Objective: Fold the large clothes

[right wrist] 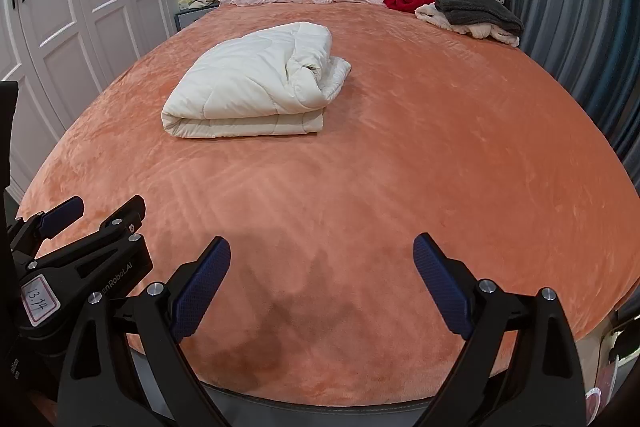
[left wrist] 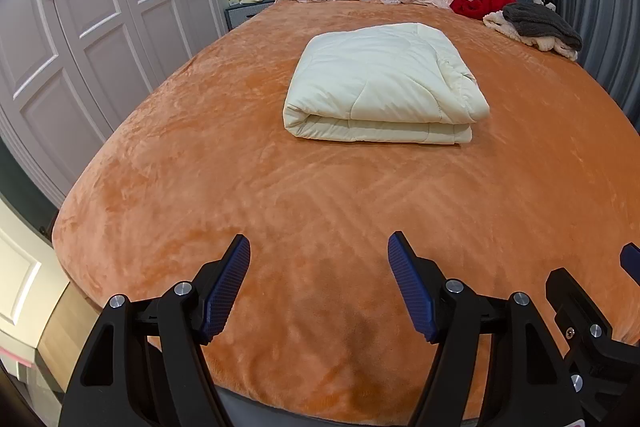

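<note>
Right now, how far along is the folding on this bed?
Done: the white quilt lies folded into a neat block on the orange bedspread. In hand: nothing; the left gripper and right gripper are open and empty. Possibly left: the loose clothes pile by the headboard.

You see only a part of the right gripper [left wrist: 630,261] at the picture's edge; the wardrobe [left wrist: 80,27] top is cut off.
</note>
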The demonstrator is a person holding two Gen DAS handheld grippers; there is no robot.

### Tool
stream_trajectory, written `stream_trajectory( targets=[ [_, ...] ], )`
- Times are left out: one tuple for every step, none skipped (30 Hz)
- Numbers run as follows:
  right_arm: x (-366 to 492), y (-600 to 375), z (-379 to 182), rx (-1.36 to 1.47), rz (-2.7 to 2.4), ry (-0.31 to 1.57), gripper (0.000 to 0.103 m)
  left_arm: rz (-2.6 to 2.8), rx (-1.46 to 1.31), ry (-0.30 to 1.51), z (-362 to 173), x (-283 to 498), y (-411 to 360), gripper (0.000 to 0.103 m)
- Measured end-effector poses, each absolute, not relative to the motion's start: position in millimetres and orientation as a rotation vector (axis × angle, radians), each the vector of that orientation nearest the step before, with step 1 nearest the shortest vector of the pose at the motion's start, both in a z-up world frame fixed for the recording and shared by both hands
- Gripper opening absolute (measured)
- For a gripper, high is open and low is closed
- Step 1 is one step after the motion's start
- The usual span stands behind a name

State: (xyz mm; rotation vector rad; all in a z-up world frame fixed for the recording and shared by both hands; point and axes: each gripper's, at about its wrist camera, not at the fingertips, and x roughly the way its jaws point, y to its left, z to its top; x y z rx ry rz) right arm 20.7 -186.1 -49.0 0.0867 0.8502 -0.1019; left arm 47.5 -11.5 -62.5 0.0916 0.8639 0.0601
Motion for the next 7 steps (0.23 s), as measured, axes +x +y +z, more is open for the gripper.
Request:
stream_trajectory(
  targets=[
    [20.6, -185.9, -49.1, 0.087, -0.102, 0.851, 0.09, 0.064, 0.089, 0.866, -62.9, 48.1, -11.5, 0.068],
    [20.9, -185.9, -49.1, 0.086, -0.102, 0.852, 0.09, 0.068, 0.086, 0.868, -63.1, 48.3, -11.1, 0.068],
    [20.8, -185.9, -49.0, 0.085, -0.103, 0.851, 0.09, 0.069, 0.082, 0.868, -63.2, 48.4, -11.3, 0.068],
    [20.4, -185.7, -49.1, 0.085, -0.103, 0.85, 0.09, 0.068, 0.081, 0.868, -63.2, 48.6, -11.0, 0.068],
    [20.6, -185.9, -49.3, 0.087, -0.102, 0.851, 0.09, 0.068, 0.083, 0.865, -63.1, 48.7, -11.0, 0.068],
    [20.9, -186.3, -49.5, 0.089, -0.102, 0.852, 0.09, 0.068, 0.085, 0.864, -63.4, 48.7, -11.2, 0.068],
    [21.2, -186.3, -49.1, 0.09, -0.102, 0.853, 0.09, 0.068, 0.086, 0.863, -63.6, 48.8, -11.0, 0.068]
  ],
)
